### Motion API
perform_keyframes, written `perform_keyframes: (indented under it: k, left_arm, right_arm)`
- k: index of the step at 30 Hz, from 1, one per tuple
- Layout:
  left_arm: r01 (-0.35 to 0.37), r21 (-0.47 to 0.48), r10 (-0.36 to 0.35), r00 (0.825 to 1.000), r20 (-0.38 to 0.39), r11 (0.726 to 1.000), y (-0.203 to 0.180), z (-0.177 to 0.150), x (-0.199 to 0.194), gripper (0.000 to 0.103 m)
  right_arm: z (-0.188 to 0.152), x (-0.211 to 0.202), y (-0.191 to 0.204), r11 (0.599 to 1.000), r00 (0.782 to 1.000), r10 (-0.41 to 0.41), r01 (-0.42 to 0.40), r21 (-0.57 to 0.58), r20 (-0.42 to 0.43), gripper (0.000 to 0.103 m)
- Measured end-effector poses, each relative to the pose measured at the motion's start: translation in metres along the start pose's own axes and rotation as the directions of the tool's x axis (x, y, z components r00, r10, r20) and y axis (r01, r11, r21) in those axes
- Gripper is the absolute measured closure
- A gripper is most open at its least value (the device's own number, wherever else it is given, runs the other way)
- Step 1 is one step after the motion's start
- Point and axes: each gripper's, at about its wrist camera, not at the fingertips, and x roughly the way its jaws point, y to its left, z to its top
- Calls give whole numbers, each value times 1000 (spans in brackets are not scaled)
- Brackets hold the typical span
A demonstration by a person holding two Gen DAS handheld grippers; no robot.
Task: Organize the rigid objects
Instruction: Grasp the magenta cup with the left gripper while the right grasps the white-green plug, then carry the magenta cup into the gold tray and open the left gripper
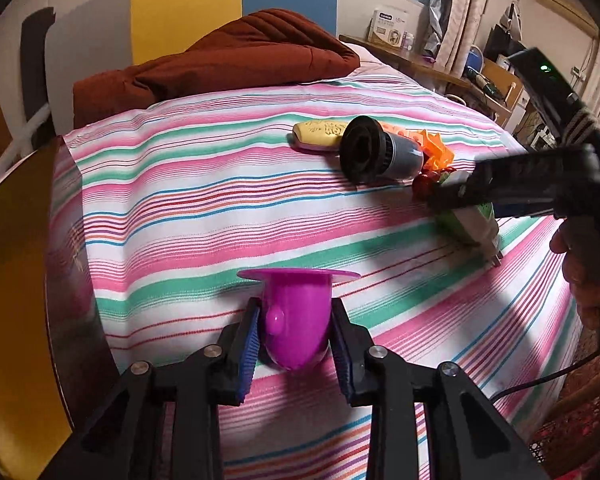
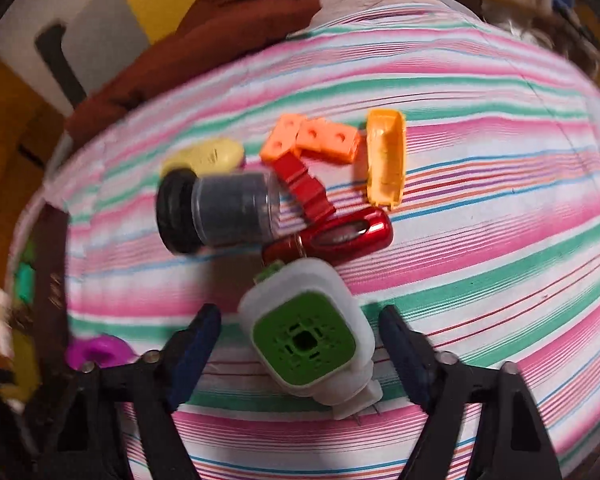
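Note:
My left gripper is shut on a purple plastic cup-shaped piece with a wide flange, held just above the striped cloth. It also shows in the right wrist view at lower left. My right gripper is open, its fingers on either side of a white and green boxy object lying on the cloth, apart from it. Beyond it lie a red glossy object, a grey cylinder with a black cap, orange blocks, a red piece, a yellow-orange shell and a yellow object.
A pink, green and white striped cloth covers the bed. A brown quilt lies at the far end. A dark box edge stands at the left. Shelves with clutter are at the right.

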Motion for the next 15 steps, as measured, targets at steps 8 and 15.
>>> perform_keyframes:
  k: [8,15]
  left_arm:
    - [20,-27,-19,999,40,999,6,-4,-26,71]
    - [-2,-25,6,990,144,1000,7,2,-74,71]
  right_arm:
    - [-8,9,44,972,1000,-1,6,-235,20,47]
    - [-15,20,60,949,1000,17,-13,-314,11,50]
